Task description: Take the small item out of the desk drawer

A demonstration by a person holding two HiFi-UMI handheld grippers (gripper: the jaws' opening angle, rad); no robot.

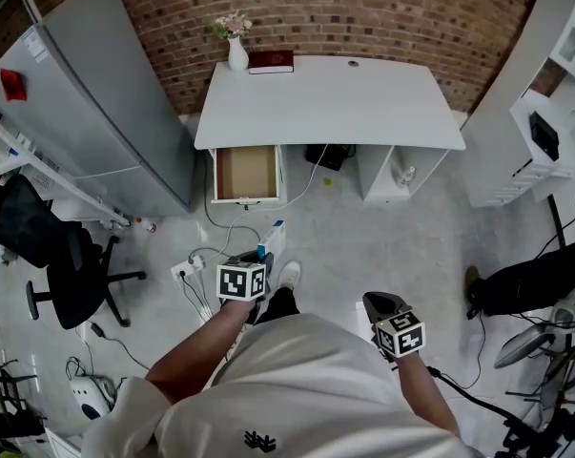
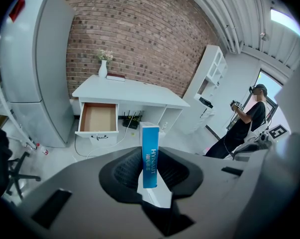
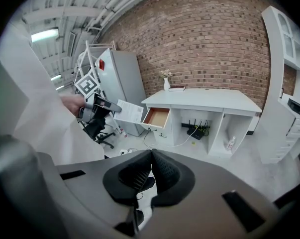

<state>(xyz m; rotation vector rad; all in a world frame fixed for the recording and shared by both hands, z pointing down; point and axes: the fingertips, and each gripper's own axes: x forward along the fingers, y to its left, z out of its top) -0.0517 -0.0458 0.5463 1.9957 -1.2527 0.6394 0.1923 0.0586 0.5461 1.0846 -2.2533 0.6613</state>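
A white desk (image 1: pixel 330 103) stands against the brick wall, its drawer (image 1: pixel 247 173) pulled open with a bare brown bottom. I stand back from it on the grey floor. My left gripper (image 1: pixel 265 256) is shut on a small blue and white box (image 1: pixel 274 240). In the left gripper view the box (image 2: pixel 150 156) stands upright between the pads, and the open drawer (image 2: pixel 97 117) lies beyond it. My right gripper (image 1: pixel 378 303) is shut with nothing in it. In the right gripper view its jaws meet at the tips (image 3: pixel 150 173), and the left gripper (image 3: pixel 97 108) shows with the box (image 3: pixel 130 111).
A tall grey cabinet (image 1: pixel 106 113) stands left of the desk, with a black office chair (image 1: pixel 68 265) in front of it. A power strip and cables (image 1: pixel 187 270) lie on the floor near my feet. A vase (image 1: pixel 236 55) and a book (image 1: pixel 271 61) sit on the desk. A white shelf unit (image 1: pixel 544 113) and another person (image 2: pixel 249 118) are at the right.
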